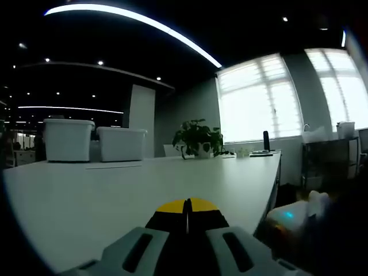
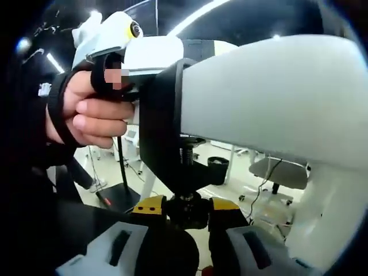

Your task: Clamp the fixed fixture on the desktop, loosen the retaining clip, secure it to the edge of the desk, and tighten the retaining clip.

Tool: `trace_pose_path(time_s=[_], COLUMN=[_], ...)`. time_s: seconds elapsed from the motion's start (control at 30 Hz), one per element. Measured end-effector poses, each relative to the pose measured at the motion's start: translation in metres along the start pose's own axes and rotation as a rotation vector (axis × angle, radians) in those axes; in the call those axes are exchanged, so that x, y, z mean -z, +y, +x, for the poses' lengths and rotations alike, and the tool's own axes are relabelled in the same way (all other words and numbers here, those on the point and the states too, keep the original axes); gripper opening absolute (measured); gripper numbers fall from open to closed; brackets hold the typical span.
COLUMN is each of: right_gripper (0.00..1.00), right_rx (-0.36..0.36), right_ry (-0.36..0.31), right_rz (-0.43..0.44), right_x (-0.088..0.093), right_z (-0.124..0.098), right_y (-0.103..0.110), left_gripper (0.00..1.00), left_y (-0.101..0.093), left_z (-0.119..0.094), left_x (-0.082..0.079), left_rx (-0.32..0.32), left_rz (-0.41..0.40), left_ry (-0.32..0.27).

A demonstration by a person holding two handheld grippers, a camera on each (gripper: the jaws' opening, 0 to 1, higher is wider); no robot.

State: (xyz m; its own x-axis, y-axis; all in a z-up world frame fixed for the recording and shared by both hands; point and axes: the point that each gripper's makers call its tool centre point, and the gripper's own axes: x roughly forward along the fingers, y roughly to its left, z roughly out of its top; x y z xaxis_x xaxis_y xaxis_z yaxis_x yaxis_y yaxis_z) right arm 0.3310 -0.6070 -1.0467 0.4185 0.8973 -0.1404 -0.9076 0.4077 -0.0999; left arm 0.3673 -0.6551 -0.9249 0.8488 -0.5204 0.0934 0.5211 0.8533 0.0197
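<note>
The black C-shaped fixture (image 2: 163, 123) sits over the edge of the white desk (image 2: 270, 98), with its threaded screw (image 2: 185, 154) pointing down under the slab. My right gripper (image 2: 188, 206) is below the desk, yellow tips shut on the black knob of the retaining clip (image 2: 187, 211). A person's hand (image 2: 86, 118) holds the other gripper's white body at the fixture's top. In the left gripper view my left gripper (image 1: 187, 208) lies low over the desktop (image 1: 115, 190), jaws shut, tips touching, nothing visible between them.
Two white bins (image 1: 69, 140) (image 1: 122, 144) and a potted plant (image 1: 198, 138) stand at the desk's far end. A metal shelf (image 1: 328, 164) is by the bright windows. Under the desk are a black bin (image 2: 218, 164), a grey chair (image 2: 282, 172) and desk legs.
</note>
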Motion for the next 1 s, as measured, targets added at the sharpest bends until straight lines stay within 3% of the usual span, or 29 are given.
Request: trace_pose_path(time_s=[0.27,0.53,0.87,0.93,1.0], right_gripper=[0.27,0.29,0.38,0.44,0.59], right_rx=[-0.001,0.061,0.330,0.395,0.466], right_ry=[-0.012,0.041,0.058,0.071,0.061], right_rz=[0.009,0.037,0.094,0.112,0.127], right_x=[-0.003,-0.003,0.006,0.011,0.012], right_z=[-0.001,-0.001,-0.017,-0.020,-0.024], right_y=[0.006,0.001,-0.011,-0.011,-0.009], left_gripper=[0.01,0.01,0.01,0.01,0.01], left_y=[0.001,0.001,0.001,0.001,0.000], left_z=[0.001,0.001,0.001,0.001,0.001], left_x=[0.000,0.000,-0.001,-0.001,-0.001], left_rx=[-0.007,-0.006,0.002,0.004,0.009], left_rz=[0.000,0.000,-0.001,0.000,-0.003], left_ry=[0.001,0.001,0.000,-0.001,0.000])
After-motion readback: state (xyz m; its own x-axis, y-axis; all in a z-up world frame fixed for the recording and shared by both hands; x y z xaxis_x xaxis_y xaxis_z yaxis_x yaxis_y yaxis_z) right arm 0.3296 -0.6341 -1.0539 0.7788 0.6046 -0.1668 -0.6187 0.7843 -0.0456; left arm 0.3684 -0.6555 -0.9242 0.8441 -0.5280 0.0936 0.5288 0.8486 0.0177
